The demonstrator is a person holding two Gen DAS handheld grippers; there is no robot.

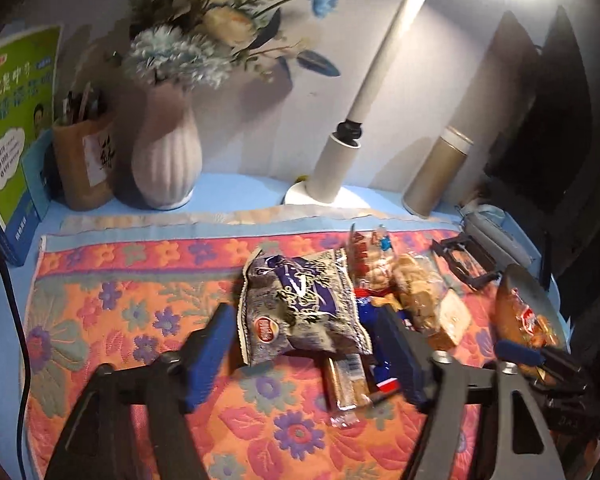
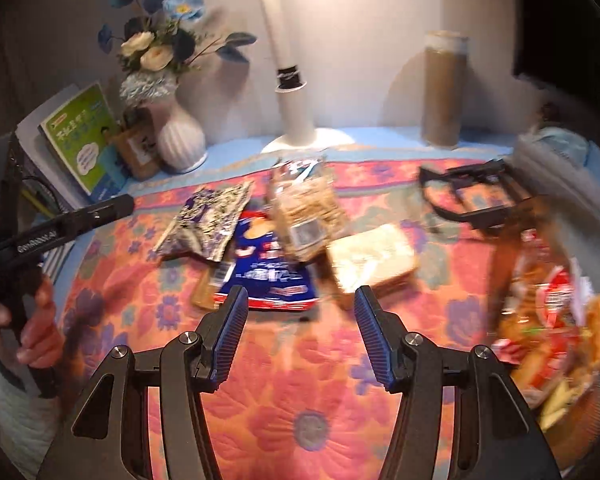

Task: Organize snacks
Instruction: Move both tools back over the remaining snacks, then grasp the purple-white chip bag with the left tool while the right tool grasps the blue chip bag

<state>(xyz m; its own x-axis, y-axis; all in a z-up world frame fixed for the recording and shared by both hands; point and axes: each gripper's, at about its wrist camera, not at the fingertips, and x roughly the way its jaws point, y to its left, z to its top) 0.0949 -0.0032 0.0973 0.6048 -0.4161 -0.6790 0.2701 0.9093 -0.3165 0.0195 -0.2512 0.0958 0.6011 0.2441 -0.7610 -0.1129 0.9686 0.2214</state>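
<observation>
With both claws gaping and empty, the left gripper [image 1: 306, 344] straddling the purple snack bag [image 1: 300, 300] mid-desk may also pinch the overlapping blue packet [image 1: 374, 312], while the right gripper [image 2: 300, 332] hovers short of it.

Both claws angled downward, jaws apart, nothing gripped.
Left claw [image 1: 306, 354] jaws stand wide; right claw [image 2: 302, 334] narrower, pads bare. A hand [image 2: 28, 320] holds the left claw's handle at the right view's left edge.
</observation>
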